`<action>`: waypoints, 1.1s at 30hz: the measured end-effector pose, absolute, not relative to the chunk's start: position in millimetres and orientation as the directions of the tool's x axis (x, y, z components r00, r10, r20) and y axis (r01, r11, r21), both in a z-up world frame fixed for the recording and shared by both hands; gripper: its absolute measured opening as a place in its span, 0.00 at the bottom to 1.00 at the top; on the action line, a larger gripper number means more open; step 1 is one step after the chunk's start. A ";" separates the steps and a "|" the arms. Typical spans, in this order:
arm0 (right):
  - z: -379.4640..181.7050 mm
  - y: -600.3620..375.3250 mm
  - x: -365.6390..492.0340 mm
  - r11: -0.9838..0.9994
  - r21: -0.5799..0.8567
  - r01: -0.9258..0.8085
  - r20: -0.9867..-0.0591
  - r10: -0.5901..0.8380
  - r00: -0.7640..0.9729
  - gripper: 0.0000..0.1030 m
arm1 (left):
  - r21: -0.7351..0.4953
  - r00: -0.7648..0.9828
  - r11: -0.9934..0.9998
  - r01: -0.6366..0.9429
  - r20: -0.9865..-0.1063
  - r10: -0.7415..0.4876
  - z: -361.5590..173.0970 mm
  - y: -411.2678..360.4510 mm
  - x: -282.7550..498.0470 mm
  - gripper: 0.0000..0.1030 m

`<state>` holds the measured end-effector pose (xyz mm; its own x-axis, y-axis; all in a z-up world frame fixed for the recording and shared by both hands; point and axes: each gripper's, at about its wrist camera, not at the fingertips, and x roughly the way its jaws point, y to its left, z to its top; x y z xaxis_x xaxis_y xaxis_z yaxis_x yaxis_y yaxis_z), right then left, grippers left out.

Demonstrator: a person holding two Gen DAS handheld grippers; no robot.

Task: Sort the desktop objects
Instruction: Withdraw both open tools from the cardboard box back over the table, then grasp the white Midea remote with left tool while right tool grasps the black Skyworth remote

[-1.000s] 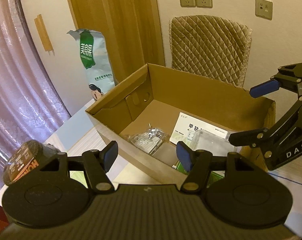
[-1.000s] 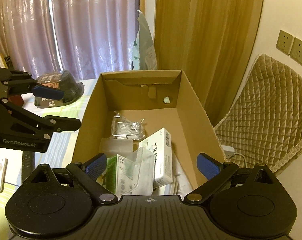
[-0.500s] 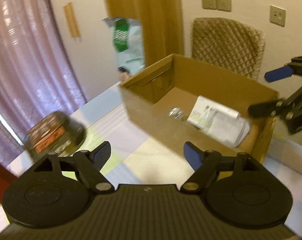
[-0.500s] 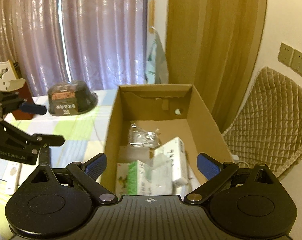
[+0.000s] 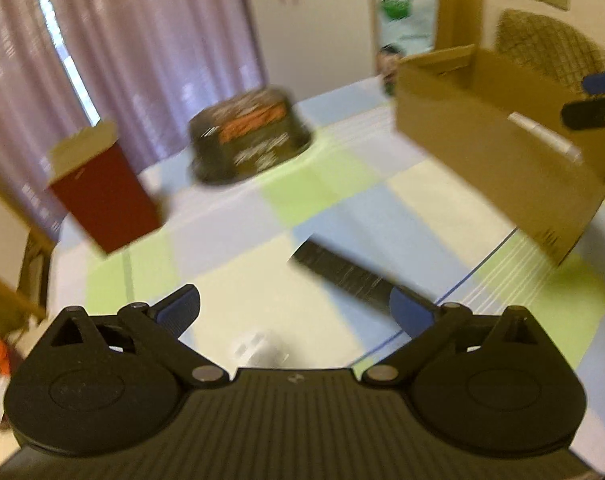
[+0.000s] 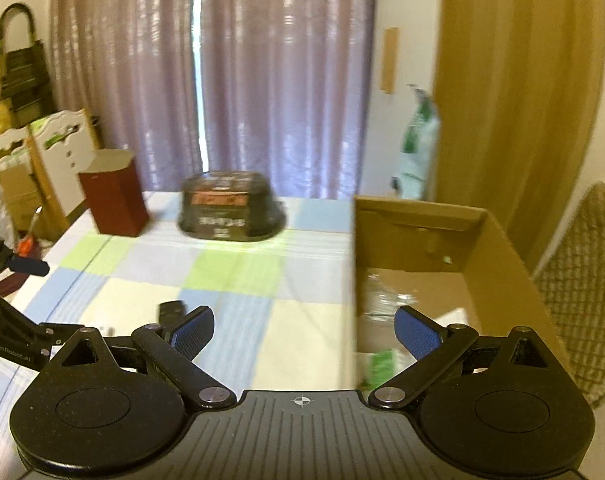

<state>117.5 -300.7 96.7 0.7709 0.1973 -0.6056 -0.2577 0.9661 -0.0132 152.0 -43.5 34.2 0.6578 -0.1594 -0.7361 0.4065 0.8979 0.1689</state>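
We held the left hand-held gripper (image 5: pixel 294 310) wide open and empty at the bottom of its own view, above the checked cloth of the desk (image 5: pixel 342 184). A black remote control (image 5: pixel 342 276) lay flat just beyond its blue fingertips, right of centre, and a small white object (image 5: pixel 258 350), too blurred to identify, lay between the fingers near the lower edge. The right hand-held gripper (image 6: pixel 304 330) was likewise spread wide with nothing in it, straddling the near left wall of the cardboard box (image 6: pixel 498 280) at the right of the frame. A dark bowl-shaped package (image 6: pixel 230 212) and a dark red carton (image 6: pixel 116 200) stood at the upper left.
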 end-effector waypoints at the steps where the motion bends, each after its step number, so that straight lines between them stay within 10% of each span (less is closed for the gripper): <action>1: 95.1 -294.2 117.6 0.962 -0.017 -0.273 -0.608 0.207 0.767 0.96 | 0.167 0.653 0.906 0.390 -0.744 -0.144 30.0 -34.2 148.4 0.97; 20: 9.9 -198.1 135.1 0.865 -0.049 -0.500 -0.750 0.299 0.591 0.95 | 0.077 0.616 0.975 0.207 -0.785 -0.069 -19.6 15.3 114.7 0.92; 23: 0.4 -194.5 144.7 0.858 -0.034 -0.513 -0.777 0.300 0.554 0.69 | 0.062 0.612 0.979 0.192 -0.788 -0.070 -27.9 8.9 120.5 0.87; 33: -29.4 -183.9 176.7 0.841 0.005 -0.541 -0.825 0.309 0.473 0.55 | 0.041 0.577 0.983 0.179 -0.814 -0.071 -56.6 -11.2 141.5 0.72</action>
<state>176.7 -183.9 -29.4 0.4732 0.3090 -0.8250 -0.5408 0.8411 0.0049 141.5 -11.2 -56.6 0.5765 -0.0715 -0.8140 0.1791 0.9830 0.0405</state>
